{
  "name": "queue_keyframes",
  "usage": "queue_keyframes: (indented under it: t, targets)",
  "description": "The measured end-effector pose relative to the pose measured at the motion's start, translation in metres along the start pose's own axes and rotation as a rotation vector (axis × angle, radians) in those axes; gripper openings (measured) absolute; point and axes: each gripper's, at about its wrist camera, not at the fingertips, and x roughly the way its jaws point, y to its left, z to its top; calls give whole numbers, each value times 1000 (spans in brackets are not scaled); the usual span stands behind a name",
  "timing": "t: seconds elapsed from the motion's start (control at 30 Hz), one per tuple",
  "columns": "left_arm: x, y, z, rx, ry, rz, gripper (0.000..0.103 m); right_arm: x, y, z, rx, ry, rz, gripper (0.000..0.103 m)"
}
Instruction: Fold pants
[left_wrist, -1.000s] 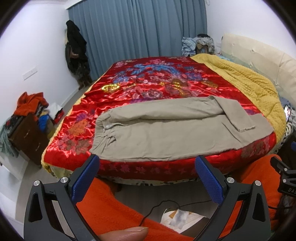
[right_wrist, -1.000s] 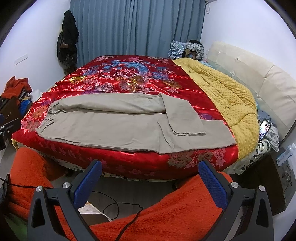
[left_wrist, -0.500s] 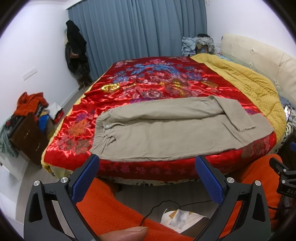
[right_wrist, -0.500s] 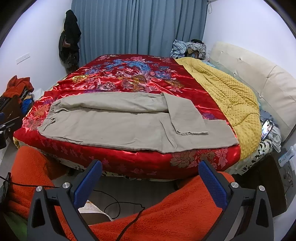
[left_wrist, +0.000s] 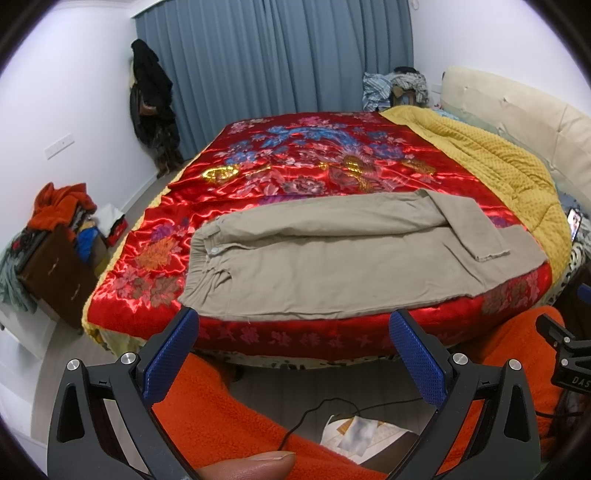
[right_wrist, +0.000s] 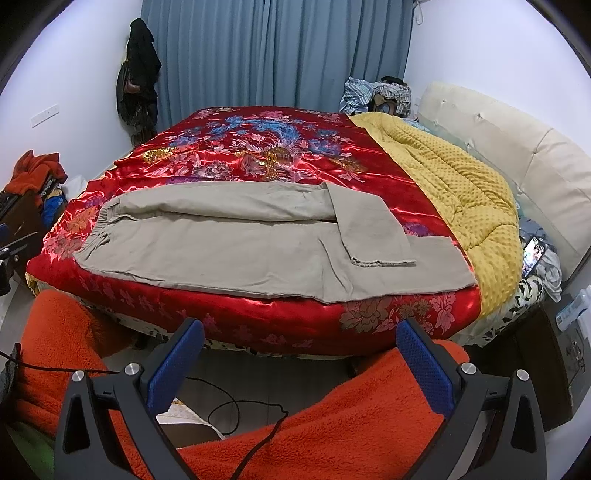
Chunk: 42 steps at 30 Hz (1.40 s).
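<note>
Walls: we see plain white walls.
Window: grey-blue curtains hang closed.
Bed: a red floral quilt, a yellow blanket, a cream headboard.
Floor: pale floor; a brown cabinet carries heaped clothes.

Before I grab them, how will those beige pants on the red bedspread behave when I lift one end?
The beige pants will likely be floppy: one leg already lies bent back over the other. They may slide easily, since the red bedspread looks glossy. The near edge lies along the bed's edge, so a pull toward you could drag them off.
</note>
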Motion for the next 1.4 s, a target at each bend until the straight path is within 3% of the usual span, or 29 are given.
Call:
queue_keyframes:
  t: [1.4]
  targets:
    - [0, -1, 1, 0, 1, 0, 103, 5, 5, -2, -8, 11, 9, 103]
